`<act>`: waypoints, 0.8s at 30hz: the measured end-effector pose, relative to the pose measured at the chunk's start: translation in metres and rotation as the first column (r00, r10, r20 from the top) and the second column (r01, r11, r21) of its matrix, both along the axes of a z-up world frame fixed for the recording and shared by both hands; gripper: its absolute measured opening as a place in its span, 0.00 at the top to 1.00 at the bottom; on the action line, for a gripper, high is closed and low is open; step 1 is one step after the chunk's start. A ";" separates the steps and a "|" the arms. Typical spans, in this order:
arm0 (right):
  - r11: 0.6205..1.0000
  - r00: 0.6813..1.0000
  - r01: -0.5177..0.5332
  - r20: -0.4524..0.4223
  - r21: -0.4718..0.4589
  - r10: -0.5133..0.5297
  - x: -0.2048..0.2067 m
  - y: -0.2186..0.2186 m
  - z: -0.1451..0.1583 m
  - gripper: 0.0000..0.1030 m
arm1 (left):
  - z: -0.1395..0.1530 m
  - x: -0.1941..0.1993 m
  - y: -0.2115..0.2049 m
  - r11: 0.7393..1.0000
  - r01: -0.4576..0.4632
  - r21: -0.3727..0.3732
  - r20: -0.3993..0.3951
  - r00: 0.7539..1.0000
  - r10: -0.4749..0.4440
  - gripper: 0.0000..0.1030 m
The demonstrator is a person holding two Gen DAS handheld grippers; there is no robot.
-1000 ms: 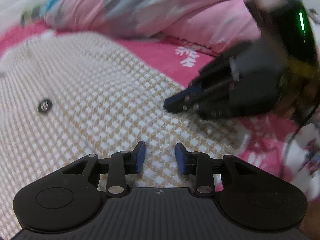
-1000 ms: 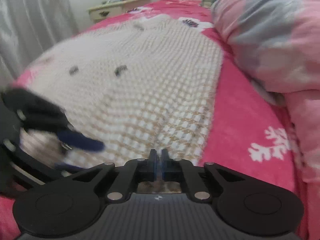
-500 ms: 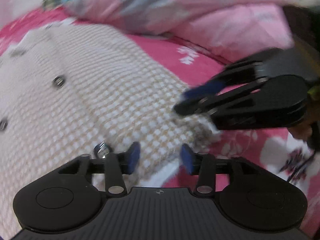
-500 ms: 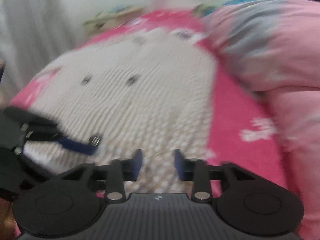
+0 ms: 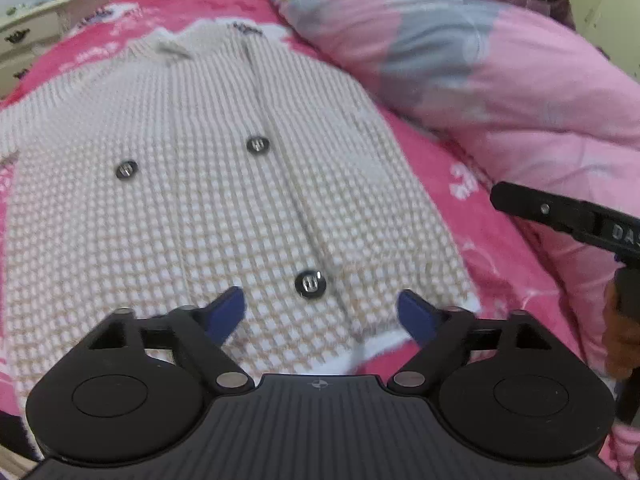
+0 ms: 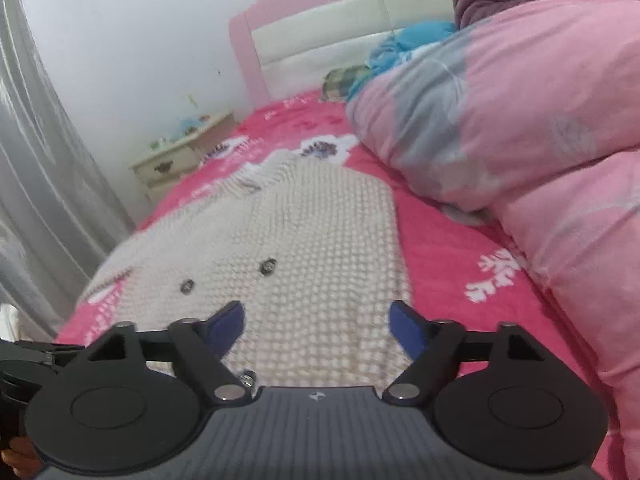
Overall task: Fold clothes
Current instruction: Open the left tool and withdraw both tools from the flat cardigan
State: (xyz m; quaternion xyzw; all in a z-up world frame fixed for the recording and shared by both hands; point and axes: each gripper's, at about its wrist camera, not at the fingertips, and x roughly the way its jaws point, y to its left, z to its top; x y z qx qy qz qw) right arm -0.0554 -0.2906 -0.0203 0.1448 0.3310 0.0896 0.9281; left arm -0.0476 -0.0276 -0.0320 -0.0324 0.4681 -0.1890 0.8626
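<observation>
We see cream waffle-knit cardigan point(image 5: 208, 200) spread flat on pink bed sheet point(image 5: 472, 216), buttons up, hem toward near edge of bed, collar toward headboard point(image 6: 320, 36). Pink duvet point(image 6: 520, 120) bunched along bed's right side, just beside cardigan. Our left gripper point(image 5: 320, 312) above hem: jaws just opened, now wide, nothing between them. Our right gripper point(image 6: 318, 322) likewise: jaws just opened wide, empty, above cardigan's hem. Nightstand point(image 6: 180, 160) beside bed's far left corner.

Cream waffle-knit cardigan point(image 5: 208, 184); pink floral bedsheet point(image 5: 472, 216); pink-grey duvet point(image 5: 500, 60).
</observation>
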 end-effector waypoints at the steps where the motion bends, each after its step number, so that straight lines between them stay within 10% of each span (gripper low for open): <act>1: 1.000 1.000 0.000 0.009 0.000 0.000 -0.001 0.001 0.003 0.09 | 0.003 0.000 0.002 1.000 -0.005 -0.011 0.003 1.000 0.005 0.07; 18: 0.994 0.996 -0.085 0.027 -0.064 0.087 0.024 0.042 -0.021 0.02 | -0.002 0.039 0.046 0.991 -0.116 -0.071 0.041 0.992 0.120 0.00; 24: 0.970 0.978 -0.203 0.027 -0.134 0.208 0.057 0.076 -0.032 0.03 | -0.008 0.090 0.108 0.940 -0.323 -0.112 0.047 0.943 0.330 0.00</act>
